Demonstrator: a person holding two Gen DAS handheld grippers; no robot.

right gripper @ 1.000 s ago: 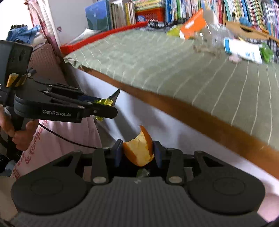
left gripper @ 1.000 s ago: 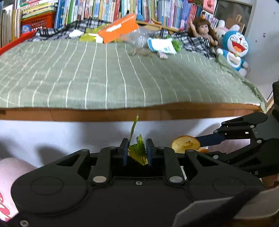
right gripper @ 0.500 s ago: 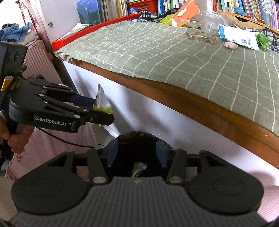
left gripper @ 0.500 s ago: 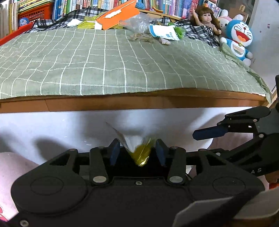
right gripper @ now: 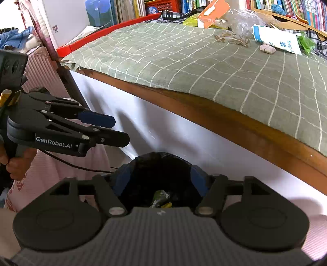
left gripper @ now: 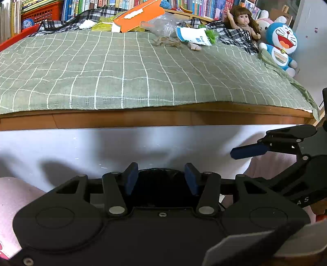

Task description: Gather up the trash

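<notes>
Both hand-held grippers, left (left gripper: 161,181) and right (right gripper: 160,180), hang wide open and empty over the black bin (right gripper: 161,163), wrappers (right gripper: 161,199) inside. More trash (left gripper: 194,37) waits at the bed's (left gripper: 122,77) far edge, seemingly the next reach.

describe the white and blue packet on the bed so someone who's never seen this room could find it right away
Start at the bed with the green checked cover and look to its far edge, by the bookshelf. The white and blue packet lies flat there, right of the orange box and clear plastic bag. It alone is white with a blue band and blue print.
</notes>
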